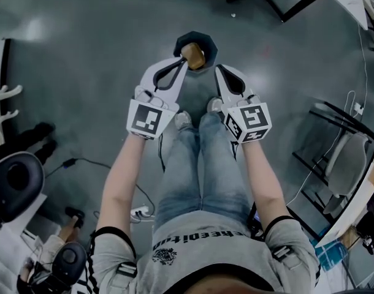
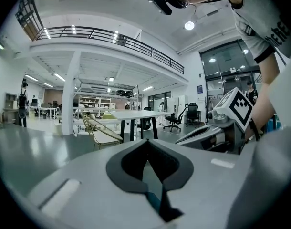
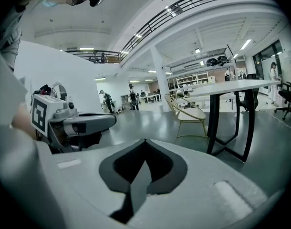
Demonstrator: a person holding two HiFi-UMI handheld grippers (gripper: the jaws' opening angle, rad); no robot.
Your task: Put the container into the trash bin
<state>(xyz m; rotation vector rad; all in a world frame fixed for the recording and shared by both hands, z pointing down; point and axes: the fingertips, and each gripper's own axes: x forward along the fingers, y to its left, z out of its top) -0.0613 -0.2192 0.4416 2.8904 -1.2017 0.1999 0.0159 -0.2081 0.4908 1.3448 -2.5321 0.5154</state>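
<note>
Seemingly, the brown container (image 1: 194, 56) is lodged in the dark trash bin (image 1: 204, 41), at twelve o'clock on the floor. Both pairs of jaws are seen pressed together on nothing. The left gripper (image 1: 182, 64) is held nearer, with the container just at its one o'clock. The right gripper (image 1: 217, 70) is found at the container's five o'clock.

Bare grey floor (image 1: 83, 54) lies open all round the dark trash bin (image 1: 210, 43), which stands just ahead of the person's shoes (image 1: 183, 119). A brown container (image 1: 193, 56) takes up part of the bin's mouth, just beside the left gripper (image 1: 186, 62). Black table legs (image 1: 279, 2) stand well beyond; a chair (image 1: 349, 161) and floor cables (image 1: 83, 162) lie off at the sides.
</note>
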